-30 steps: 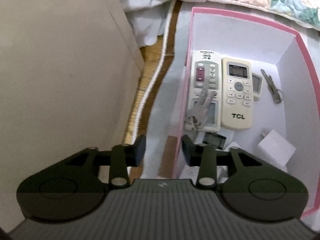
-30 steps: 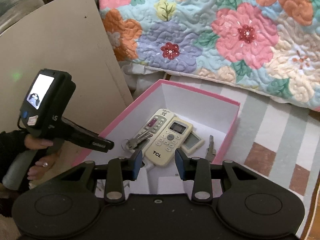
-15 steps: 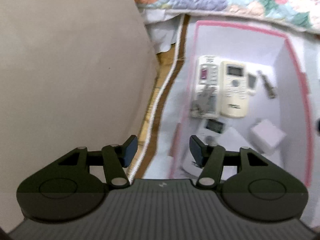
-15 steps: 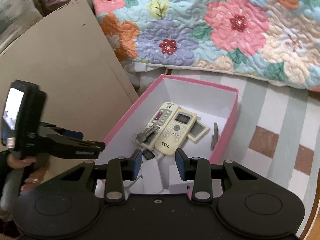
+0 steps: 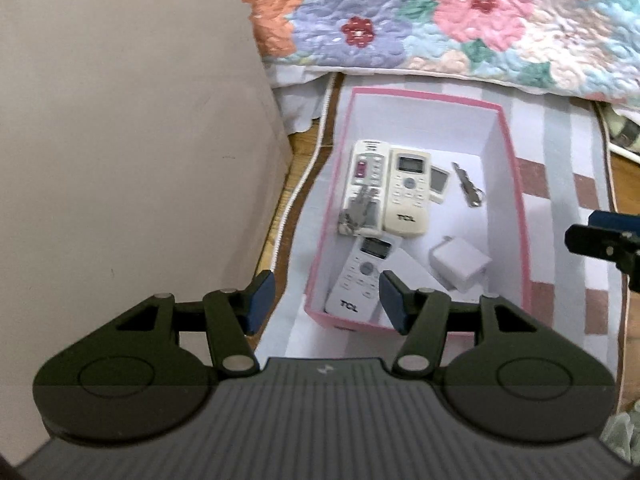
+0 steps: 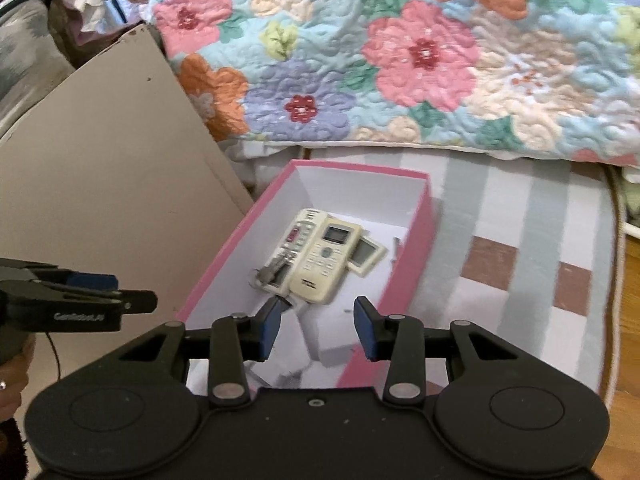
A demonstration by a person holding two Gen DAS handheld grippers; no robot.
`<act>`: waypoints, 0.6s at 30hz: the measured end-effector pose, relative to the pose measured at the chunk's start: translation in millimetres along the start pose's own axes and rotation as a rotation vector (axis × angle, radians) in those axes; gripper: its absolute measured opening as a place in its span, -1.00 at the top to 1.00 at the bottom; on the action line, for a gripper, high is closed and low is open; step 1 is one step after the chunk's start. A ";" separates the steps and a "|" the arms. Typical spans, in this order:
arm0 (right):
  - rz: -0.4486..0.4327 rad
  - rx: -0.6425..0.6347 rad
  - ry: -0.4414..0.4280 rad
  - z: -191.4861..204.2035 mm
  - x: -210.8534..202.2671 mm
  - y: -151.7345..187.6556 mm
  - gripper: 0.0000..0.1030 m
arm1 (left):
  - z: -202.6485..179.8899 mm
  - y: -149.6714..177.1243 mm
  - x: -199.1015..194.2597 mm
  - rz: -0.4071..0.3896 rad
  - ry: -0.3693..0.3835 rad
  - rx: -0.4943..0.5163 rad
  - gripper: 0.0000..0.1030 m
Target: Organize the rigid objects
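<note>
Blue-padded left hand-held gripper (image 5: 326, 300) parted, empty; right hand-held gripper (image 6: 316, 326) jaws opening, nothing between. Below: pink box (image 5: 516, 200) on striped rug (image 6: 520, 248), holding two "TCL" remotes (image 5: 406, 196) (image 5: 360, 276), keys (image 5: 356, 210), white charger (image 5: 460, 262). Left tool reads "GenRobot.AI".

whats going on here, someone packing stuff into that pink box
Yes. A person holds a gripper in each hand over the pink box on the striped rug. Remotes, keys and a white charger already lie inside. The left gripper is empty; the right gripper's fingers are opening, also empty.
</note>
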State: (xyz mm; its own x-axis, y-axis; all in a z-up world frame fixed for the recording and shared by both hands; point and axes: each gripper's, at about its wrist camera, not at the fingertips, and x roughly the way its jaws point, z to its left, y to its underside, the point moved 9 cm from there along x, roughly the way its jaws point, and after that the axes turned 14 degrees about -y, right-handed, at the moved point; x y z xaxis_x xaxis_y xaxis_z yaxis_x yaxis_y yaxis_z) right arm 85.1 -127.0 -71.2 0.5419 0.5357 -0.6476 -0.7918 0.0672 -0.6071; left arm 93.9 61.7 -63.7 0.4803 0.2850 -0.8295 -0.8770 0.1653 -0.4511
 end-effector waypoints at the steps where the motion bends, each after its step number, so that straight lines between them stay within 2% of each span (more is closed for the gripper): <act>1: 0.001 0.004 0.011 -0.3 -5.1 1.4 0.06 | -2.1 1.7 -4.2 -0.002 0.003 0.009 -0.10; 5: 0.006 0.006 0.054 2.5 -29.0 8.6 -0.01 | -13.5 5.3 -19.3 -0.014 0.039 0.043 -0.11; 8: 0.004 0.015 0.094 3.2 -43.2 14.4 -0.20 | -19.8 8.7 -27.4 -0.016 0.063 0.048 -0.18; 12: -0.007 0.096 0.190 -4.8 -56.8 18.5 -0.83 | -25.0 13.6 -32.4 -0.008 0.103 0.037 -0.33; 15: -0.012 0.158 0.256 -13.2 -64.5 23.9 -0.84 | -27.7 17.0 -33.2 0.000 0.123 0.031 -0.54; 18: -0.007 0.163 0.266 -13.9 -68.3 27.7 -0.84 | -27.8 18.3 -31.4 0.001 0.119 0.030 -0.75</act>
State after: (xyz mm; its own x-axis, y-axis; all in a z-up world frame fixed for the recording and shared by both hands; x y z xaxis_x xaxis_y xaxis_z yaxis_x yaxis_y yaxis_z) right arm 30.1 -173.5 -50.2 0.5853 0.2973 -0.7544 -0.8108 0.2154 -0.5442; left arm 62.5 29.6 -55.0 0.4733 0.1718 -0.8640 -0.8762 0.1937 -0.4414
